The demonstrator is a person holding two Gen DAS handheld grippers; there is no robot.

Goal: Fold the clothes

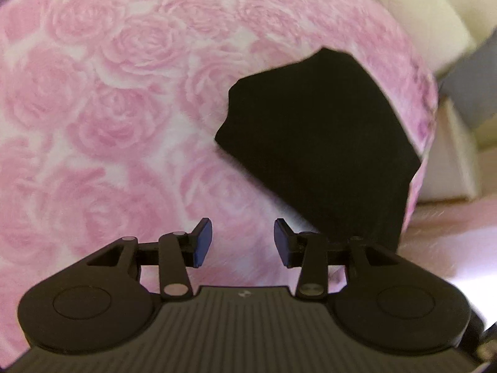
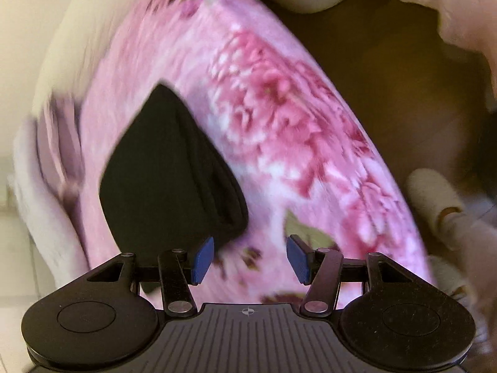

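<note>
A black folded garment (image 1: 316,143) lies on a pink rose-patterned bedspread (image 1: 118,99), near the bed's right edge in the left wrist view. My left gripper (image 1: 243,242) hovers open over bare bedspread, just left of and short of the garment. In the right wrist view the same black garment (image 2: 167,168) shows as a compact fold with layered edges on its right side. My right gripper (image 2: 250,259) is open above the bedspread (image 2: 279,118), its left fingertip (image 2: 203,259) at the garment's near corner. Nothing sits between either pair of fingers.
The bed's edge (image 1: 425,130) drops off beside the garment, with cream furniture (image 1: 413,9) and a pale floor beyond. In the blurred right wrist view, a dark floor (image 2: 388,93) runs along the bed's right side and a white object (image 2: 435,199) stands there.
</note>
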